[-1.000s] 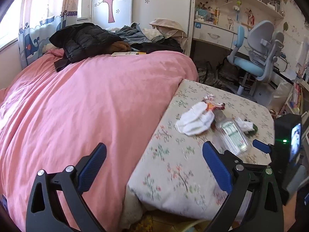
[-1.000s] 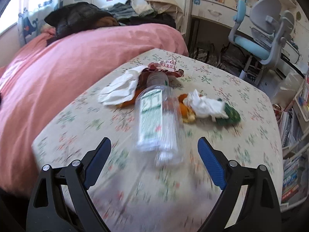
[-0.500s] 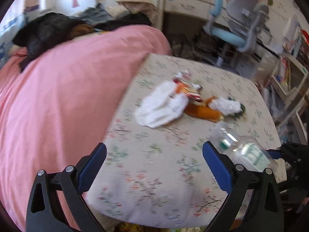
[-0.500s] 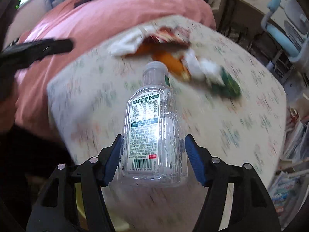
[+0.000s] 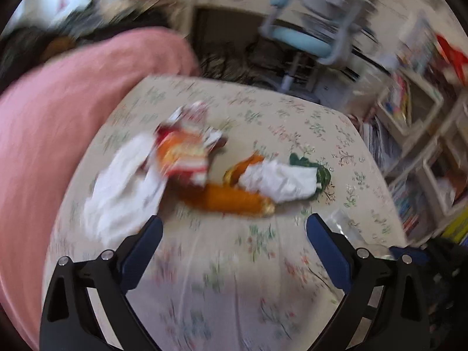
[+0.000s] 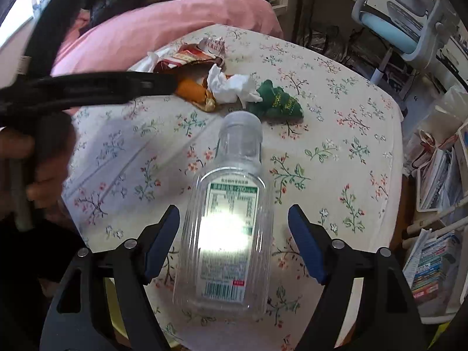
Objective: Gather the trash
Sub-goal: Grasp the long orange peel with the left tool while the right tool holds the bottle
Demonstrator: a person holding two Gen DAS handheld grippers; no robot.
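Right gripper (image 6: 234,242): jaws spread, the clear plastic bottle (image 6: 226,222) between the blue pads but touching neither; released or falling, judging by the gaps.
Left gripper (image 5: 234,251): jaws wide, holding nothing, aimed over the floral tablecloth (image 5: 263,278) toward the litter.
Bottle position: over the near edge of the tablecloth, cap pointing at the litter.
Litter: snack wrapper (image 5: 187,152), white tissue (image 5: 280,180), orange wrapper (image 5: 231,197) and green packet (image 6: 278,103) bunched mid-tablecloth, beyond the bottle.
Risk: unsupported, the bottle may bounce off the tablecloth edge and miss wherever trash belongs; no bin is clearly visible.
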